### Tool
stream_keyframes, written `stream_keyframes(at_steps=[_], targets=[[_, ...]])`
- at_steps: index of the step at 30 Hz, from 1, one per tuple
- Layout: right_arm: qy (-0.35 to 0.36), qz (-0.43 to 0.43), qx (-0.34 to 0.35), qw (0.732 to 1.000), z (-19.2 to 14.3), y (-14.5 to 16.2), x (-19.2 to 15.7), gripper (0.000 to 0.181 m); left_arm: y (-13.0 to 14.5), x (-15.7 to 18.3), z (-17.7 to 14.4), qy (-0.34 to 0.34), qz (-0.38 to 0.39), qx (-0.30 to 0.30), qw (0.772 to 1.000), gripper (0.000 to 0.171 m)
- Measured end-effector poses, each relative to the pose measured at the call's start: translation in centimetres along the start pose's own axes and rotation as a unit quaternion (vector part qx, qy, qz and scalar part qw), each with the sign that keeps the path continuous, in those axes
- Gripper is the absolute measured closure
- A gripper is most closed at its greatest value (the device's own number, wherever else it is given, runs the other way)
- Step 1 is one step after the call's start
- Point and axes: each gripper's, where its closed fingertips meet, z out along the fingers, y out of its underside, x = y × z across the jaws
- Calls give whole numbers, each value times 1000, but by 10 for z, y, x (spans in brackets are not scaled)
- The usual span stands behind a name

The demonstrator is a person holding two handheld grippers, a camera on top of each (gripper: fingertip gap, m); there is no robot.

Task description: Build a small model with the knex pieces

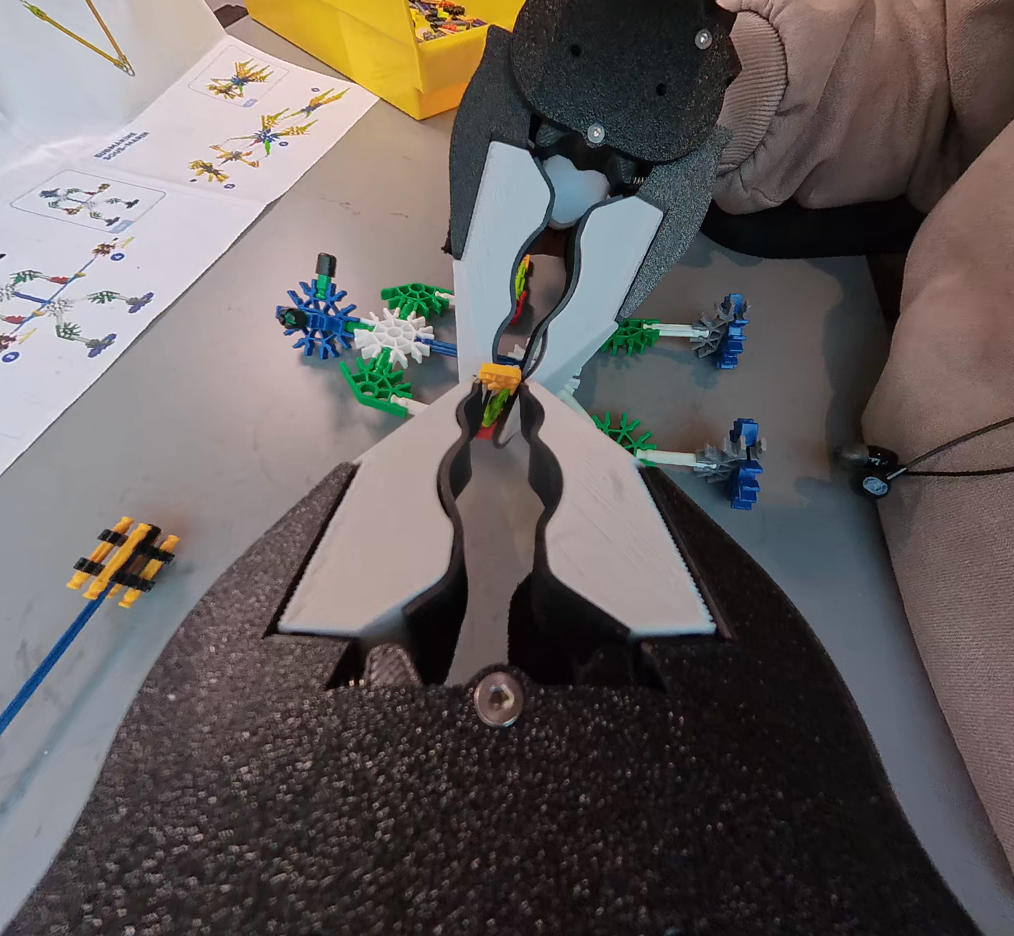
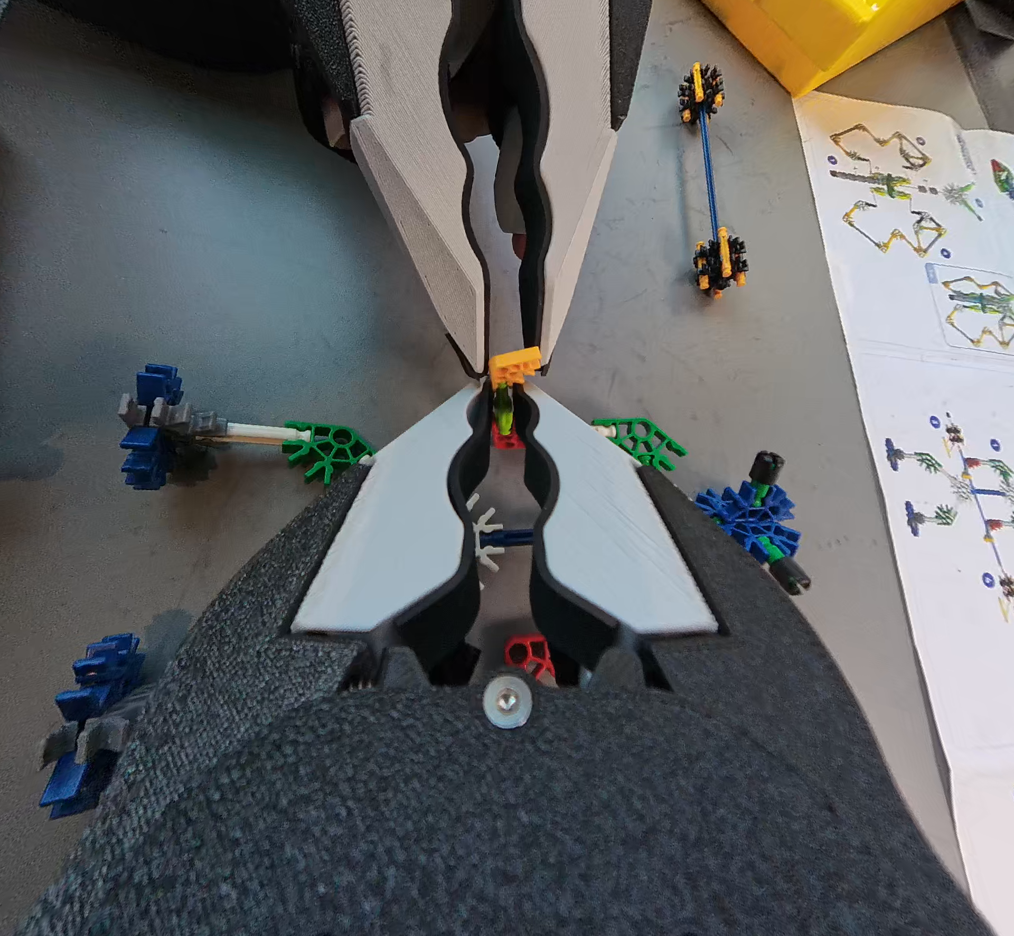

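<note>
Orange clip [image 1: 499, 376] is pinched from both sides over the grey tabletop [image 1: 219, 443], the left hand-held gripper [image 1: 496, 394] and right hand-held gripper [image 2: 502, 405] both narrowed around it and its green stick, above the half-built toy [image 1: 395, 339].

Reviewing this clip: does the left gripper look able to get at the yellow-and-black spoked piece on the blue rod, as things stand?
Probably not right now. The left gripper is shut on the small orange connector, tip to tip with the right gripper. The yellow-and-black spoked piece on the blue rod lies apart on bare grey table, nothing blocking it.
</note>
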Motion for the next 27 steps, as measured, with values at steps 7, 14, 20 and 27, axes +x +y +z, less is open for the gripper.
stream_keyframes(at_steps=[7, 14, 20, 27], targets=[[-12, -2, -10, 1000, -24, 7, 6, 157, 0, -1, 0, -1, -1, 5, 1000, 158], [8, 47, -76, 996, -97, 51, 29, 157, 0, 0, 1, -7, 8, 3, 1000, 156], [-6, 90, -116, 989, -100, 97, 7, 157, 4, -1, 5, -25, 21, -11, 999, 152], [-14, 128, -109, 986, -92, 111, 10, 158, 5, -2, 10, -25, 27, -20, 999, 158]])
